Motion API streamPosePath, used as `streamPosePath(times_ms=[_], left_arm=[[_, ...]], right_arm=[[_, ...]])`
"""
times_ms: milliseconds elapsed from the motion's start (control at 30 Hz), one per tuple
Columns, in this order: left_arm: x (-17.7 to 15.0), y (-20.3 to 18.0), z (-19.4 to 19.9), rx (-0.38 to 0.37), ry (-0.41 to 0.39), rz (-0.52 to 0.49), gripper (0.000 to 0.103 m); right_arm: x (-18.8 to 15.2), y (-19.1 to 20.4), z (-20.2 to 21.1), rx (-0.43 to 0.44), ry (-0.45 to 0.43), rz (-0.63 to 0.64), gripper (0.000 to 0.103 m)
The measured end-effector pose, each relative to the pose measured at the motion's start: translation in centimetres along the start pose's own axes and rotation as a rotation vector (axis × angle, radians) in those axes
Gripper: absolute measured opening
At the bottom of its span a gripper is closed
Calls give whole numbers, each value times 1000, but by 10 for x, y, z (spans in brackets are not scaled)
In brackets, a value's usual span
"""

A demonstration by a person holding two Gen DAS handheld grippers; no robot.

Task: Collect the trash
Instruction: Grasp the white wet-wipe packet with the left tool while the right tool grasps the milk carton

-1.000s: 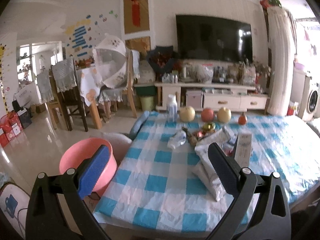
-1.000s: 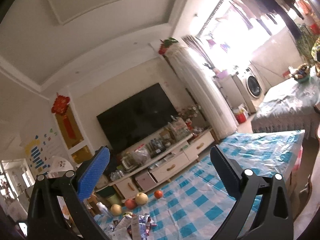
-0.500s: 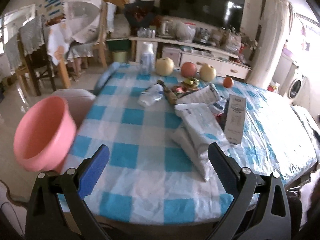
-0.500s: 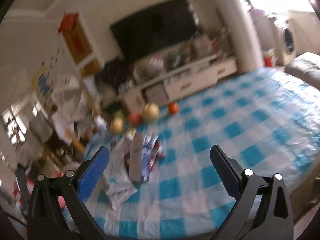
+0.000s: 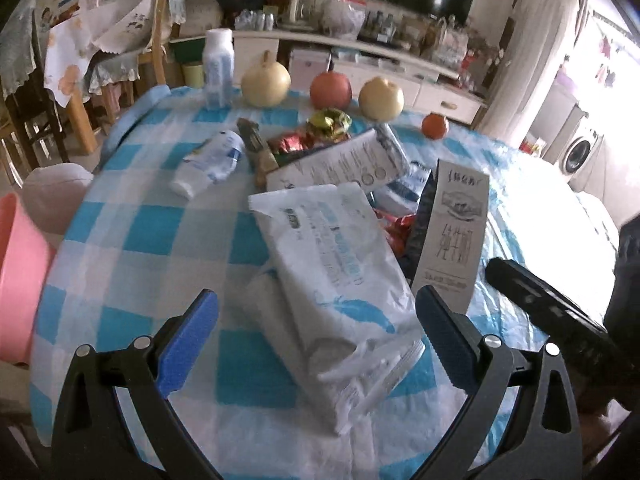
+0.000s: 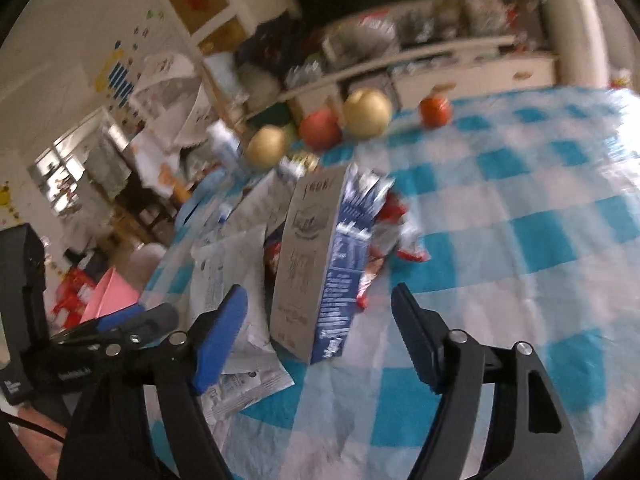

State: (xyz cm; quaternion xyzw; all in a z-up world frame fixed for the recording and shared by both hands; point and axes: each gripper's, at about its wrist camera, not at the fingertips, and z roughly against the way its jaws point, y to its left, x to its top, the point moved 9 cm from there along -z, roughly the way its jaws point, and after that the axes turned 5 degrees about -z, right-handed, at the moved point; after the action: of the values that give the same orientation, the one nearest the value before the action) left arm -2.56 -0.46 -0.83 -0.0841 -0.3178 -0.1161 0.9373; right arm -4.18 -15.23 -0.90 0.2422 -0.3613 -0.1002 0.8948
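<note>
A pile of trash lies on the blue-checked table (image 5: 132, 236): white plastic bags (image 5: 332, 264), a grey milk carton (image 5: 452, 236), a crushed white bottle (image 5: 210, 162) and red and gold wrappers (image 5: 320, 128). My left gripper (image 5: 316, 320) is open, just above the near end of the white bags. My right gripper (image 6: 320, 316) is open, close in front of the upright milk carton (image 6: 316, 264). The right gripper's finger also shows at the right of the left wrist view (image 5: 548, 308).
A pink basin (image 5: 16, 280) stands left of the table, beside a white stool (image 5: 56, 196). Pears (image 5: 266, 84), an apple (image 5: 331, 90), an orange (image 5: 435, 125) and an upright bottle (image 5: 218, 68) line the far edge. Chairs and a TV cabinet stand beyond.
Both grippers have tilted down and moved in toward the trash pile. The right view swung from the ceiling down to the milk carton. Both stay open.
</note>
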Motion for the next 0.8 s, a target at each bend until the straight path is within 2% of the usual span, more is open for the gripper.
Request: streamPosePath(times_ms=[133,400,500,633,800], left_arm=[[8,-6,-12,54,28,-24,99],[13,-13,-37,135,107,-90,99],[13,-13,-43,157,134,-122,99],[17,-13,-51,160,159,-106,99],[21,-18,-51,170,146,-99,80]], right_arm=[[6,-4,-15,21,44,-5,72],[14,-21,-25,85,108,-117,73],[18,-24,-19,28,89,-70,74],[16,-31,-10,-10,81,-48,78],[10,-30,-12,48,121,-74,79]])
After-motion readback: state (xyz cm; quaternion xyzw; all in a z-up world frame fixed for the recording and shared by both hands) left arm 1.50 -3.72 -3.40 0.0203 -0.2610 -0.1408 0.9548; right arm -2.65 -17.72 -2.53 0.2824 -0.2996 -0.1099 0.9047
